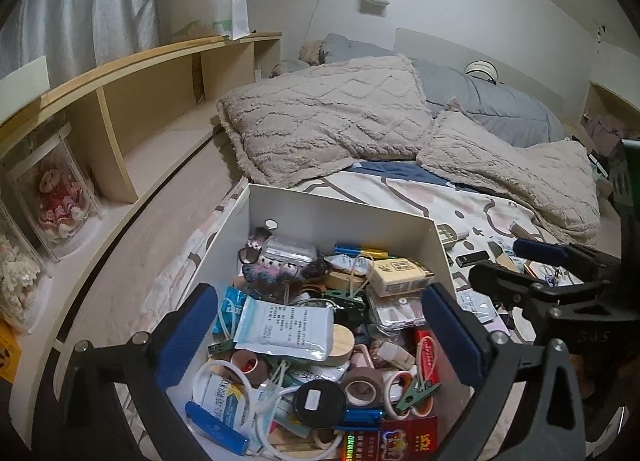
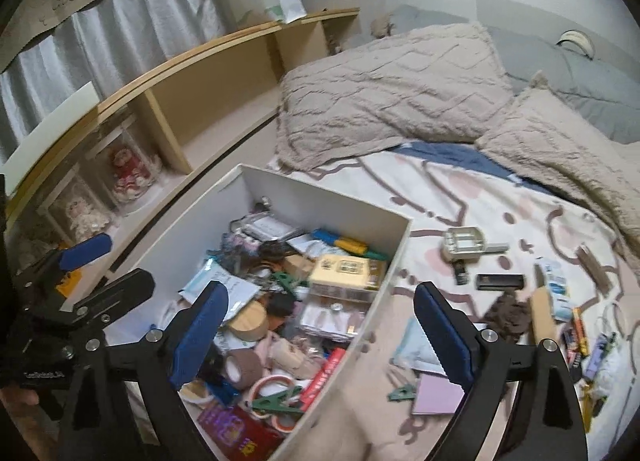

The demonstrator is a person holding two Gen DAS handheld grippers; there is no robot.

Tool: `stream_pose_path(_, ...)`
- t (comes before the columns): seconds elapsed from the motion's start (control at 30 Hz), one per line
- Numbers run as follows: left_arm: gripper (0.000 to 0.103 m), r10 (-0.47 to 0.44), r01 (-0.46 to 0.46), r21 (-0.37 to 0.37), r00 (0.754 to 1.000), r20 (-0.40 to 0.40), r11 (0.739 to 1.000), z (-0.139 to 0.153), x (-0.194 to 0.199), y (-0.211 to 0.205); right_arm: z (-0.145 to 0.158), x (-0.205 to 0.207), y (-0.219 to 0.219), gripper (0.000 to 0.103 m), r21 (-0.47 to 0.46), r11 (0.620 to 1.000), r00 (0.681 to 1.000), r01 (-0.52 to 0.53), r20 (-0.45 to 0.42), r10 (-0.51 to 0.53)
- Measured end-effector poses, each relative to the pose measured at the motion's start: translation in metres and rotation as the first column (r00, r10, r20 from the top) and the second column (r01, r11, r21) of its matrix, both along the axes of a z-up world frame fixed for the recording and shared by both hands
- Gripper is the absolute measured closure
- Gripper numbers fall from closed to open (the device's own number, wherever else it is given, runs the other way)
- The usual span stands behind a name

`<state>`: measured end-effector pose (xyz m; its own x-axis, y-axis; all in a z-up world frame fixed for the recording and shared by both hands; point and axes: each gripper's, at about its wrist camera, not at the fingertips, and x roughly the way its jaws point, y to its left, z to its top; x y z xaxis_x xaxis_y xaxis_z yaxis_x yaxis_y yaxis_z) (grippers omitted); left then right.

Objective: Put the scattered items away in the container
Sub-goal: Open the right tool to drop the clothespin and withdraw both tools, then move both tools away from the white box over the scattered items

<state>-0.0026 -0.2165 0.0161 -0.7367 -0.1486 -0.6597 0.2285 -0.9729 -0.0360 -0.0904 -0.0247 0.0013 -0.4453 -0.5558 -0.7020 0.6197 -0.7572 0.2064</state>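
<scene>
The left gripper hangs spread wide over the white box, nothing between its blue pads. The right gripper (equally wide, equally empty) straddles the box's right wall. The box sits on the bed, crammed; a black lighter and other bits lie scattered beside it.

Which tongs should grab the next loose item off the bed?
Right. Its open tongs straddle the box wall beside the loose items; the left tongs, also open, hang over the box.
</scene>
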Motion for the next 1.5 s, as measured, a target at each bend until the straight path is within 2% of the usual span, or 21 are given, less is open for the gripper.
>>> stream_pose_path(0.5, 0.000, -0.068, 0.068, -0.023, 0.998, -0.015, 0.997, 0.011, -0.007, 0.055, 0.008, 0.001, 0.068, 0.000, 0.000, 0.995, 0.994, 0.103, -0.030, -0.103)
stream_pose_path(1.1, 0.000, -0.176, 0.176, 0.002, 0.984, -0.040, 0.984, 0.014, -0.013, 0.134, 0.010, 0.004, 0.176, 0.000, 0.004, 0.964, 0.963, 0.267, -0.050, -0.267)
stream_pose_path(1.33, 0.000, -0.219, 0.220, 0.029, 0.975, -0.044, 0.975, 0.009, -0.016, 0.163, 0.005, 0.008, 0.209, 0.000, 0.045, 0.951, 0.951, 0.305, -0.072, -0.301)
stream_pose_path(1.5, 0.000, -0.251, 0.254, 0.050, 0.966, -0.057, 0.966, 0.005, -0.019, 0.181, 0.000, 0.008, 0.232, 0.000, 0.039, 0.949, 0.949, 0.312, -0.052, -0.310)
